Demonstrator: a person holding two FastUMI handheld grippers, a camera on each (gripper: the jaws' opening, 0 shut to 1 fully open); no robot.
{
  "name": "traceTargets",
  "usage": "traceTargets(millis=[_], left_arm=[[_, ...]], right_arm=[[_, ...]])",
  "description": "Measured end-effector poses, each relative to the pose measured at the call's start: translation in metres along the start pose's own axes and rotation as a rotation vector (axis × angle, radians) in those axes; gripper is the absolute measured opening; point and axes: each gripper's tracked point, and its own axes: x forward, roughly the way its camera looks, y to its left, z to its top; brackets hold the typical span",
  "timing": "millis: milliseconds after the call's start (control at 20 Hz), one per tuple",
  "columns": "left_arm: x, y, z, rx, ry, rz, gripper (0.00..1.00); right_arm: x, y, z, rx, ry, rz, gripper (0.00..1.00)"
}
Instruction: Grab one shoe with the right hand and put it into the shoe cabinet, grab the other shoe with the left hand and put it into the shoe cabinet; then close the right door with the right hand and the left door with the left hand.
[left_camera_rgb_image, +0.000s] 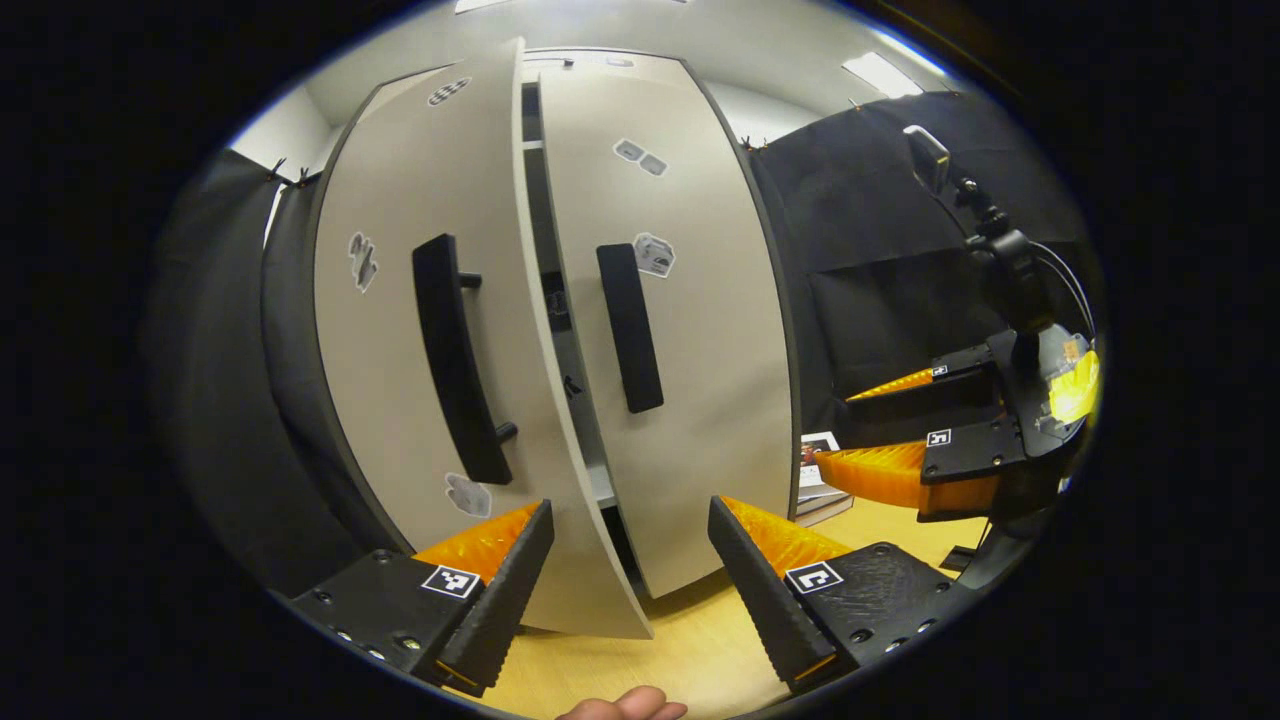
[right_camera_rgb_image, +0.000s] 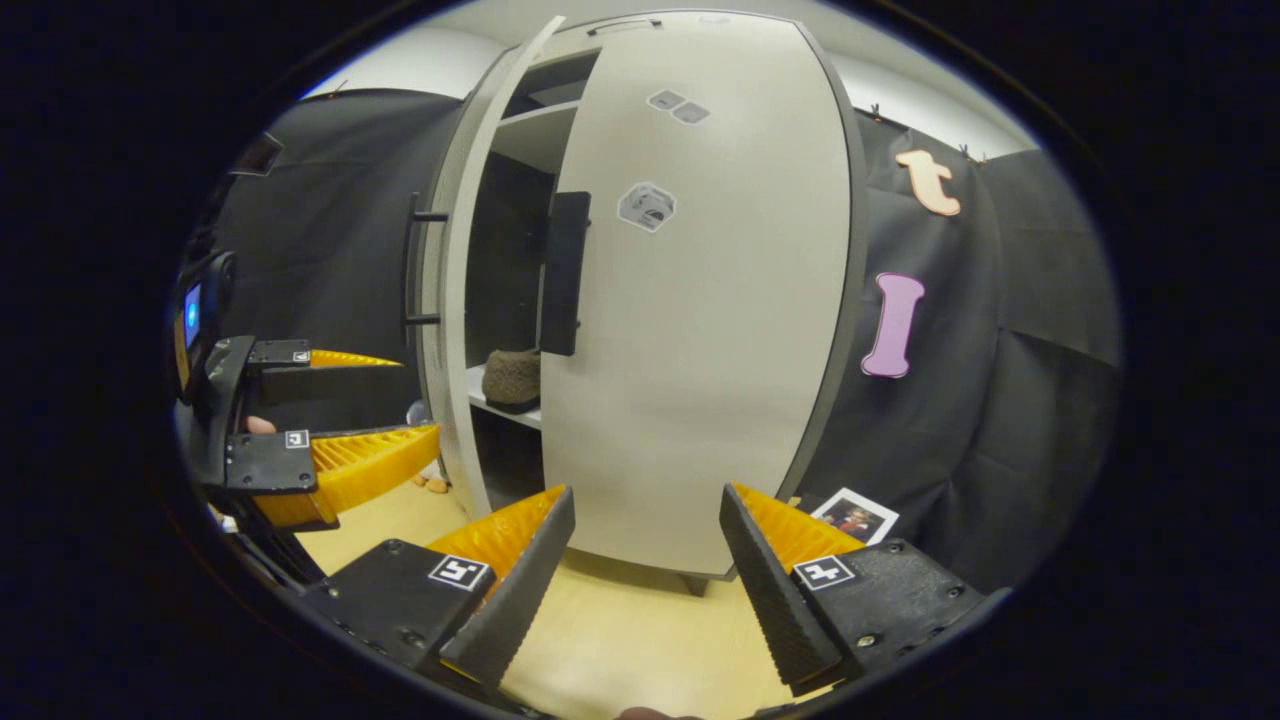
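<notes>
Left gripper view: the left gripper (left_camera_rgb_image: 630, 560) has its fingers spread wide, with nothing between them. It points at the shoe cabinet (left_camera_rgb_image: 690, 330), close to it and low over the wooden floor (left_camera_rgb_image: 690, 640). A fingertip (left_camera_rgb_image: 625, 706) of the person peeks in at the bottom edge. The left door (left_camera_rgb_image: 430, 330) stands a little open, its edge sticking out toward the camera. The right door (left_camera_rgb_image: 700, 330) looks shut or almost shut. Both doors are flat, smooth and pale, each with a long dark handle (left_camera_rgb_image: 630, 325) and small stickers.

In the right gripper view, the right gripper (right_camera_rgb_image: 645, 565) is wide open too and holds nothing. It faces the right door. Through the gap, a brown, fuzzy shoe (right_camera_rgb_image: 512, 378) sits on a white shelf (right_camera_rgb_image: 500, 408) inside the cabinet. The left gripper hangs off to the side, apart from the door.
</notes>
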Motion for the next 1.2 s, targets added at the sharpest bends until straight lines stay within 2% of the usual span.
traceTargets(millis=[300, 400, 600, 700, 900, 1200], left_arm=[[-0.008, 0.033, -0.004, -0.113, 0.001, 0.129, 0.95], [-0.007, 0.045, -0.004, -0.149, -0.013, 0.183, 0.95], [-0.011, 0.059, 0.001, -0.182, -0.034, 0.268, 0.95], [-0.019, 0.071, 0.005, -0.191, -0.033, 0.317, 0.95], [-0.020, 0.078, 0.004, -0.230, -0.029, 0.342, 0.95], [-0.021, 0.079, 0.009, -0.198, -0.042, 0.358, 0.95]], right_arm=[[0.002, 0.005, 0.009, 0.012, -0.036, -0.002, 0.96], [-0.001, 0.000, 0.020, 0.012, -0.079, -0.043, 0.96], [-0.013, -0.016, 0.048, 0.053, -0.188, -0.191, 0.96], [-0.018, -0.015, 0.056, 0.086, -0.227, -0.202, 0.96], [-0.015, -0.021, 0.054, 0.114, -0.225, -0.225, 0.97], [-0.017, -0.028, 0.048, 0.134, -0.212, -0.225, 0.97]])
